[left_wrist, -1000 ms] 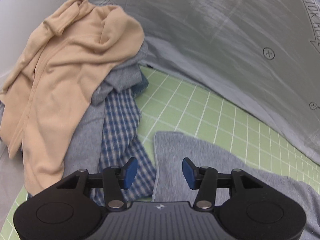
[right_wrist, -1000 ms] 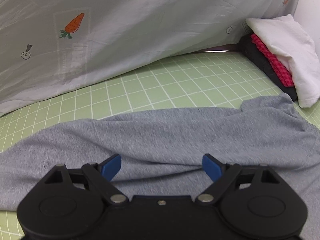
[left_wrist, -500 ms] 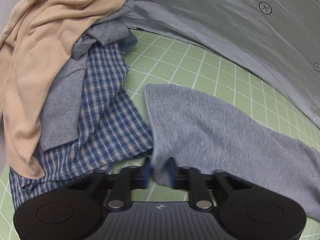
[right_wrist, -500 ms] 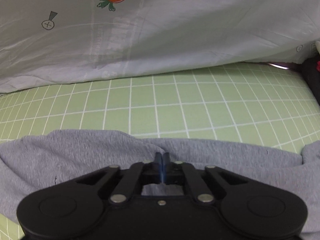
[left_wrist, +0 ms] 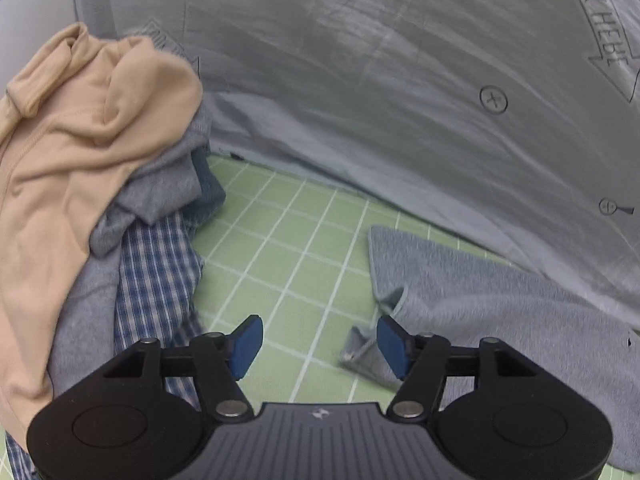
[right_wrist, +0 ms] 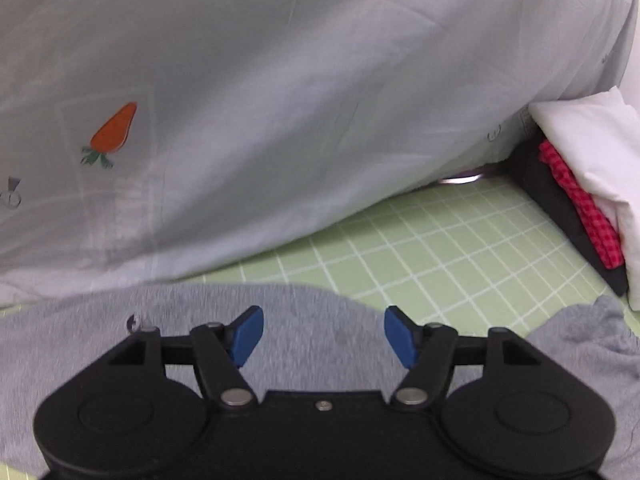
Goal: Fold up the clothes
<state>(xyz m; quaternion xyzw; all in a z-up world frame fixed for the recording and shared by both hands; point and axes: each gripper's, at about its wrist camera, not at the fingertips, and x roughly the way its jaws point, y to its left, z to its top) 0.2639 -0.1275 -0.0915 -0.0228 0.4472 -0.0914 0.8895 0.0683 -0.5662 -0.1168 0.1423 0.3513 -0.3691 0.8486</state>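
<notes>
Both hand-held grippers reopened | grey garment (left_wrist: 500,304) released; backdrop (left_wrist: 400,80) print unreadable

Green grid mat (left_wrist: 304,240) w/ grey garment (left_wrist: 500,292), clothes pile (left_wrist: 100,184).

Both grippers' fingers released the grey garment (left_wrist: 500,300), now opening.

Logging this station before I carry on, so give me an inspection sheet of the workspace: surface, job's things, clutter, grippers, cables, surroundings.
Surface: green grid mat.
Job's things: grey garment lying rumpled on the mat; unfolded pile with beige top and blue checked shirt; folded stack at the mat's edge.
Clutter: nothing seen.
Grippers: left gripper and right gripper both opening, nothing pinched.
Cables: nothing seen.
Surroundings: pale printed sheet with a carrot.
</notes>
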